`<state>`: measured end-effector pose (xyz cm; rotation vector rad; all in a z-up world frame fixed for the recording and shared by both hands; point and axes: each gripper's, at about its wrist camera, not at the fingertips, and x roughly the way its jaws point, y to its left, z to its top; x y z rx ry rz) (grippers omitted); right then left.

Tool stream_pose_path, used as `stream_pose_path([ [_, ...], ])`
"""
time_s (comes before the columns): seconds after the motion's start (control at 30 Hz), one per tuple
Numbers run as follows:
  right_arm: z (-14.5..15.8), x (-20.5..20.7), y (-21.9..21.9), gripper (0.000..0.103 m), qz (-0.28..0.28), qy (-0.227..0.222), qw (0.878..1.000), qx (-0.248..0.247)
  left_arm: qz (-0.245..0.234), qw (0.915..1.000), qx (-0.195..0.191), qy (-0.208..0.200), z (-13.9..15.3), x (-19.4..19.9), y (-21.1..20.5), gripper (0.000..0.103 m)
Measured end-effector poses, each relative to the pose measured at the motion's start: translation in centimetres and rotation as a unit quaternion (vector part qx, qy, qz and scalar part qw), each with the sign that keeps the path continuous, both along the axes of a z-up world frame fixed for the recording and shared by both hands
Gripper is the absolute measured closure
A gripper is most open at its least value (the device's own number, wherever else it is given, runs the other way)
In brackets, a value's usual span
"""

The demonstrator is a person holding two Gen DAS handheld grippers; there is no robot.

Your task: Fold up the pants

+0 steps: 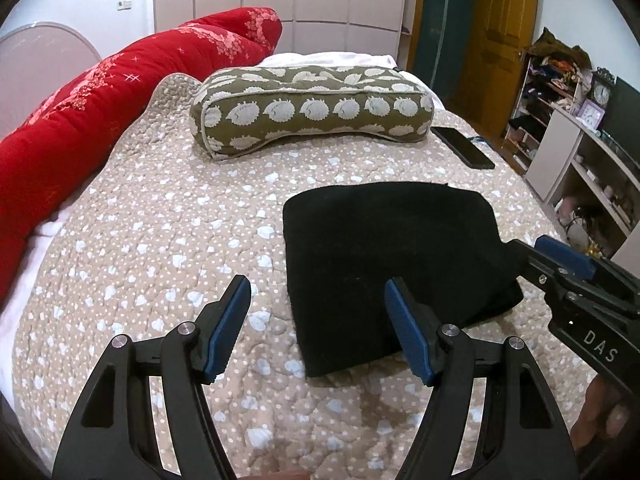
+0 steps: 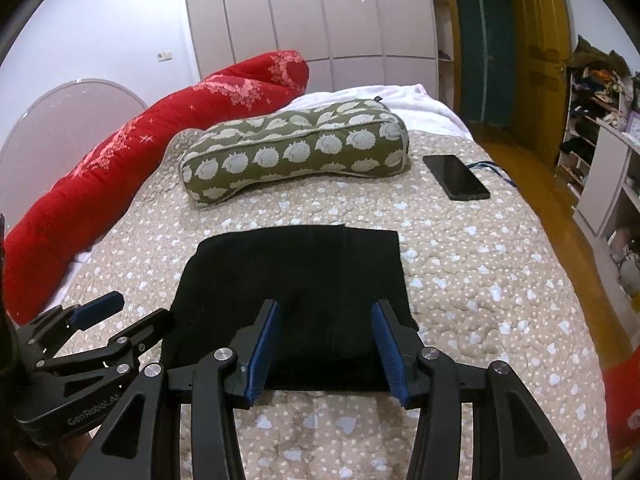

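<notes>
The black pants [image 2: 296, 300] lie folded into a compact, roughly rectangular packet on the beige quilted bedspread [image 2: 480, 280], which is dotted with pale hearts and white spots. All places here are given relative to that packet.

The left gripper [image 1: 318, 322] hangs above the bedspread at the packet's near left corner. Its jaws stand wide apart and hold nothing: one blue pad [image 1: 228, 332] is over bare quilt, the other over the packet's near edge, and neither presses on the cloth.

The right gripper [image 2: 325, 346] sits over the packet's near edge, roughly centred on it. Its jaws are moderately open, with black cloth showing in the gap between them, but the blue pads [image 2: 264, 352] are not squeezing it, so nothing is gripped. In the left wrist view the same gripper comes in from the packet's right side, one finger reaching over the cloth; whether that fingertip touches the fabric cannot be told.

Beyond the packet's far edge lies an olive cushion [image 2: 296, 156] printed with pale hedgehog shapes. A dark phone [image 2: 456, 178] lies face up beyond the far right corner, well apart from the cloth. To the far left, a long red bolster [image 2: 160, 140] with a pink pattern runs along the edge of the bed. Behind everything stands a white wardrobe [image 2: 312, 12].
</notes>
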<state>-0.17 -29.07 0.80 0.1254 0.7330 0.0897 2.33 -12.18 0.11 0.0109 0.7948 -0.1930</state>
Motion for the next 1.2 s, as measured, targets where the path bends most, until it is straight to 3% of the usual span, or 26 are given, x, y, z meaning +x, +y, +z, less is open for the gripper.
stream_pose_path([
  [1.2,-0.6,-1.0,-1.5,0.055,-0.003,0.006,1.000,0.026,-0.003,1.0000,-0.002,-0.001,0.3,-0.9,-1.7,0.033],
])
